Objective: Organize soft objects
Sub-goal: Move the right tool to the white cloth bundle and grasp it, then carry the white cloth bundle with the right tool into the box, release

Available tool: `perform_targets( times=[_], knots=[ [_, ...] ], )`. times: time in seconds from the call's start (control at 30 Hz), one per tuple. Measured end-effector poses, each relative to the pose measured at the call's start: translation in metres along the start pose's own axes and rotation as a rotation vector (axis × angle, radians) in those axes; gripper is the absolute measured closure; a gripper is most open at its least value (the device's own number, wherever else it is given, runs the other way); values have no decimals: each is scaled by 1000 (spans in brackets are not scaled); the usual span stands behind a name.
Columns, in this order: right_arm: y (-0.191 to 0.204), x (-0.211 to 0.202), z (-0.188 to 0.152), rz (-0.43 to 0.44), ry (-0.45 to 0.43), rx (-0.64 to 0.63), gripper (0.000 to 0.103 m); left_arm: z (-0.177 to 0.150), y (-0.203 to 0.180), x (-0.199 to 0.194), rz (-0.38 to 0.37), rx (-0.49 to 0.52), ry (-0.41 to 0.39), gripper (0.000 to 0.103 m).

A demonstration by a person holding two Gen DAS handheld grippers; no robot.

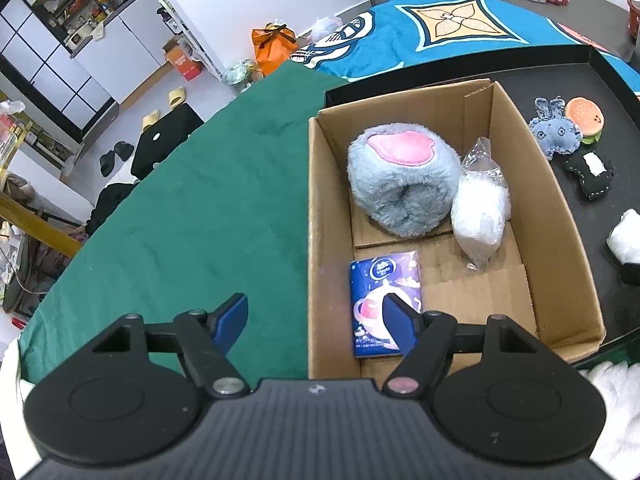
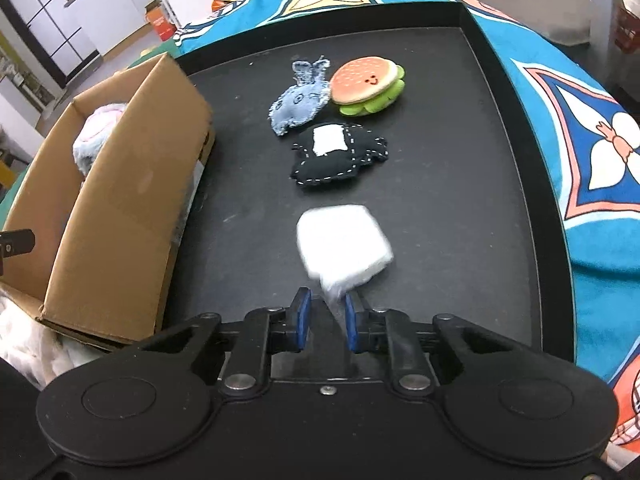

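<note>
- The cardboard box (image 1: pixel 440 216) sits in the left part of the tray (image 2: pixel 516 184), which lies on the tabletop (image 1: pixel 192 208).
- In the box: plush slipper (image 1: pixel 400 180) at the back, bagged stuffing (image 1: pixel 480 204) just right of it, tissue pack (image 1: pixel 380 280) in front.
- Right of the box, on the tray: denim bunny (image 2: pixel 300 100) beside the burger plush (image 2: pixel 368 84), dark stitched plush (image 2: pixel 340 156) before them, white packet (image 2: pixel 344 248) nearest.

Bright, even indoor light, soft shadows, strong fisheye bending at edges, motion blur on white packet (image 2: pixel 344 242).
</note>
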State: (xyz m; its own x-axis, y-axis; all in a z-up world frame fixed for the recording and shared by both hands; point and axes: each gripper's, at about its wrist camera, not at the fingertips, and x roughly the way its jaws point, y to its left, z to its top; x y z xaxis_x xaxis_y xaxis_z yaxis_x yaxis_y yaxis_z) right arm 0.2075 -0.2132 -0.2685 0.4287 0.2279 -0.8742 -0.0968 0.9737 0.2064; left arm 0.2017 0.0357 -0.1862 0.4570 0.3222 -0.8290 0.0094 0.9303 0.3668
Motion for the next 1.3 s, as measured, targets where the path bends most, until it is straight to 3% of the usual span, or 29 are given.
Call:
perform_targets(
  times=[0.03, 0.1, 0.17, 0.2, 0.67, 0.73, 0.77, 1.3],
  knots=[
    [-2, 0, 1, -2, -6, 9, 77, 1, -1, 0, 2, 2, 0, 30],
    [-5, 0, 2, -7, -15, 26, 54, 2, -2, -1, 7, 5, 0, 30],
    [-6, -1, 5, -33, -30, 30, 39, 3, -2, -2, 11, 3, 1, 30],
    [-6, -2, 6, -40, -41, 26, 37, 3, -2, -2, 13, 1, 2, 30],
    [2, 10, 19, -39, -95, -33, 38, 14, -3, 1, 22, 14, 2, 30],
    [1, 11, 19, -35, -88, -30, 48, 16, -4, 2, 20, 16, 0, 30],
    [0, 12, 18, -34, -82, -29, 59, 17, -4, 2, 19, 17, -1, 30],
    [-1, -16, 19, -76, -95, -24, 59, 16, 1, -1, -2, -12, -1, 30]
  ],
)
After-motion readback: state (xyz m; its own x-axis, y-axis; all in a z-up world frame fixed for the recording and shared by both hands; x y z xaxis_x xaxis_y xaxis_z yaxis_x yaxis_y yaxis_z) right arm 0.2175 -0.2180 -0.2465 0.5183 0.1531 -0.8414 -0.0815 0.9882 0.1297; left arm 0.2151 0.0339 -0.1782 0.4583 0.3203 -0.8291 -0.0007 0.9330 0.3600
